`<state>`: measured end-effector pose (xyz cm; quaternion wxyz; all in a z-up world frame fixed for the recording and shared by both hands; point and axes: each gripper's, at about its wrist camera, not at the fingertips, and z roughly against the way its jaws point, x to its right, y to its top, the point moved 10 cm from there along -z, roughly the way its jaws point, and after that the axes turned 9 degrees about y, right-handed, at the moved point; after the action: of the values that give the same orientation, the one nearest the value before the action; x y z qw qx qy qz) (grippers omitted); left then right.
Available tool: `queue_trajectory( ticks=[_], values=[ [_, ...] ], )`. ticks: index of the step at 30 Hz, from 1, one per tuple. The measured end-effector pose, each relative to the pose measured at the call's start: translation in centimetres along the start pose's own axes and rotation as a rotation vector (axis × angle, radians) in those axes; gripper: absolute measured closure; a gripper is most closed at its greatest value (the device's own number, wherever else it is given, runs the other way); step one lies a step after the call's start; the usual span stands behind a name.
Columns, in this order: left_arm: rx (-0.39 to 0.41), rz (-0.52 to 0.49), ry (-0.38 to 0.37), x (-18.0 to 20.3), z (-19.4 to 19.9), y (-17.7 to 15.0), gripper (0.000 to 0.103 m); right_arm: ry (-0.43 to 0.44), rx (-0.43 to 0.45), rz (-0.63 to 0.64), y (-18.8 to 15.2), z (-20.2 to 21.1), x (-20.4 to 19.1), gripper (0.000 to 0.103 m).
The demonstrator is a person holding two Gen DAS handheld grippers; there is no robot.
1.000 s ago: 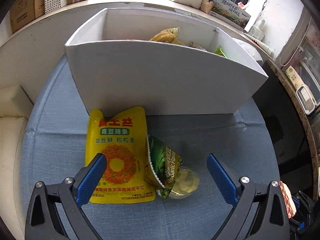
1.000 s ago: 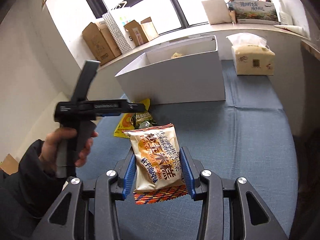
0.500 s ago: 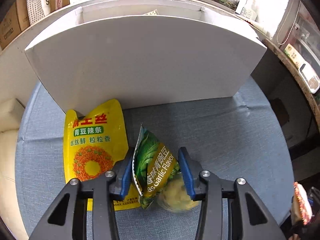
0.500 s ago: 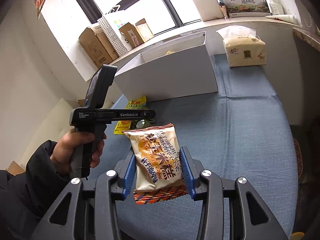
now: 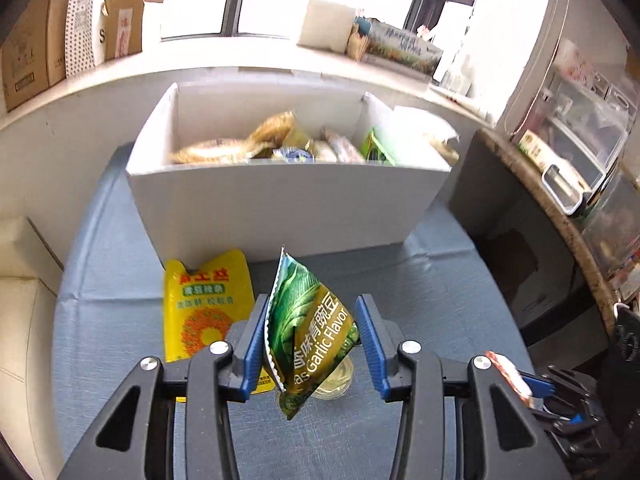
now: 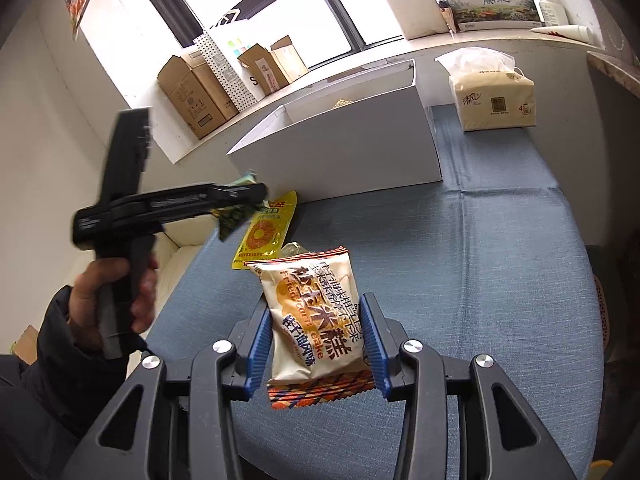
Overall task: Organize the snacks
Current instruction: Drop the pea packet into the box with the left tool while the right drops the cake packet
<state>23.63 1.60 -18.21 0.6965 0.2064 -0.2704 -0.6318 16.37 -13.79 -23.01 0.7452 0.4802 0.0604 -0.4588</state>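
Note:
My left gripper (image 5: 310, 334) is shut on a green garlic pea packet (image 5: 310, 328) and holds it above the blue cloth, in front of the white box (image 5: 288, 208) that holds several snacks. A yellow snack bag (image 5: 204, 304) lies flat on the cloth by the box's front wall, and a clear jelly cup (image 5: 334, 378) sits under the packet. My right gripper (image 6: 316, 338) is shut on a beige fried corn cake packet (image 6: 314, 316), held above the cloth. The right wrist view shows the left gripper (image 6: 240, 196) raised near the box (image 6: 344, 152) with the green packet (image 6: 232, 216).
A tissue pack (image 6: 492, 92) stands right of the box. Cardboard boxes (image 6: 200, 96) line the windowsill. A cream cushion (image 5: 20, 320) lies at the table's left edge. A dark counter with containers (image 5: 568, 184) runs along the right.
My left gripper closed on the green pea packet and lifted it off the cloth, away from the box. The right gripper kept its hold on the corn cake packet and barely moved.

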Motion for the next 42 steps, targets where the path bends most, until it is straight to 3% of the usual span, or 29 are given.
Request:
queue_trajectory(
  ticks=[5,13,18,22,27,29,30,31,32,35,42],
  values=[
    [0.105,-0.007,0.022,-1.3,3.5,4.0,0.056,-0.026,0.035,-0.009,3.4,0.1,0.3,0.057],
    [0.222,-0.023,0.054,-3.2,5.0,14.6,0.056,-0.088,0.172,0.129,15.8,-0.1,-2.0,0.057],
    [0.224,-0.051,0.075,-3.4,2.6,19.5,0.056,-0.117,0.197,0.182,23.0,-2.6,-2.6,0.057],
    [0.189,-0.101,0.102,-2.6,-0.5,20.4,0.056,-0.174,0.166,0.198,26.4,-5.5,-1.4,0.057],
    [0.157,-0.131,0.135,-2.2,-3.5,19.6,0.053,-0.254,0.114,0.209,27.4,-8.8,0.7,0.057],
    [0.131,-0.128,0.118,-2.2,-4.6,19.3,0.040,-0.251,0.088,0.197,27.3,-9.9,1.5,0.051],
    [0.116,-0.138,0.142,-2.5,-5.3,19.1,0.016,-0.253,0.072,0.196,27.1,-10.5,1.8,0.043],
    [0.106,-0.137,0.186,-3.1,-5.9,18.9,0.005,-0.263,0.050,0.193,26.8,-11.0,2.3,0.012],
    [0.103,-0.138,0.193,-3.4,-6.2,18.6,0.004,-0.274,0.033,0.183,26.4,-11.4,2.9,0.000],
    [0.079,-0.116,0.143,-3.9,-6.7,17.6,0.004,-0.282,0.030,0.172,25.4,-11.6,3.9,0.000],
    [0.080,-0.111,0.166,-4.7,-6.2,16.6,0.003,-0.265,0.067,0.126,24.6,-10.2,5.1,0.000]
  ],
)
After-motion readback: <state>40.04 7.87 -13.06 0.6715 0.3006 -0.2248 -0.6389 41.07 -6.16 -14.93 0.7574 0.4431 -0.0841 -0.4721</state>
